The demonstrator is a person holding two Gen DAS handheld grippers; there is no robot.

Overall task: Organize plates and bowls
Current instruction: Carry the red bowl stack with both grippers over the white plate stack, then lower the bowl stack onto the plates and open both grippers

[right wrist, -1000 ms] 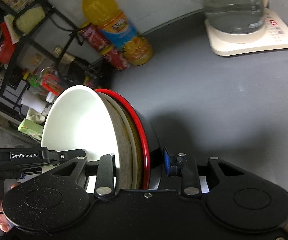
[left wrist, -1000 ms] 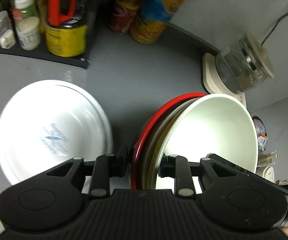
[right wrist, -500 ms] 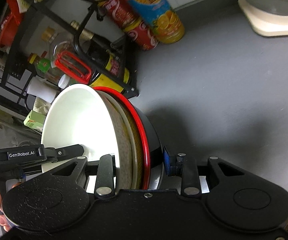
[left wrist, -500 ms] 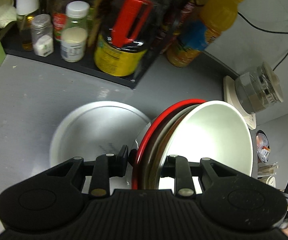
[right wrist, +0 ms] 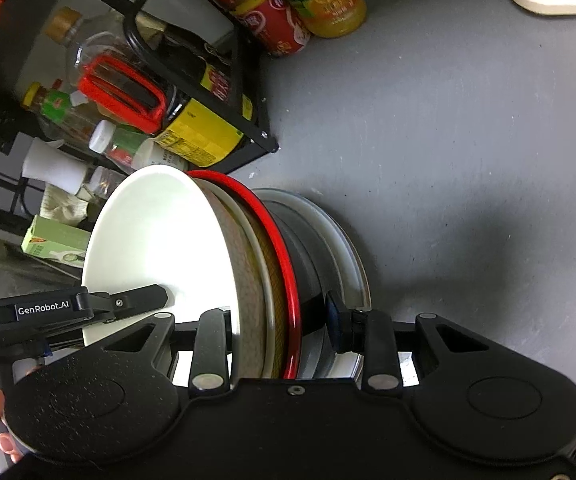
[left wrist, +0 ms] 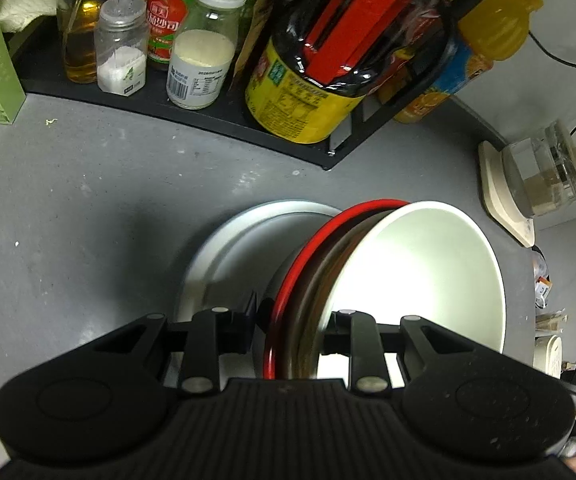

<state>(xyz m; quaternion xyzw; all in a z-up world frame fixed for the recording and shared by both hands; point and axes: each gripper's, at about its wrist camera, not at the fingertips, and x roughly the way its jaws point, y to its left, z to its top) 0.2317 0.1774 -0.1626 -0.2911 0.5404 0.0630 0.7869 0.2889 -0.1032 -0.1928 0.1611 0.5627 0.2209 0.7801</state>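
Nested stack of white, tan and red-rimmed bowls (left wrist: 388, 280), rims clamped between left hand-held gripper (left wrist: 292, 332) and right hand-held gripper (right wrist: 279, 328) for balance, above white plate (left wrist: 223, 248) at 6 o'clock of black rack (left wrist: 215, 120).

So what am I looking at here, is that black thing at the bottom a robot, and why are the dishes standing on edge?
No robot: a person holds two handheld clamps, each with a camera looking along its fingers. One picture comes from the left tool, the other from the right tool. Both are clamped on one nested stack of bowls, a white one inside, a red-rimmed one outside. It only looks tipped because the cameras tilt. Beneath it a white plate lies on the grey counter, near a black rack of bottles.
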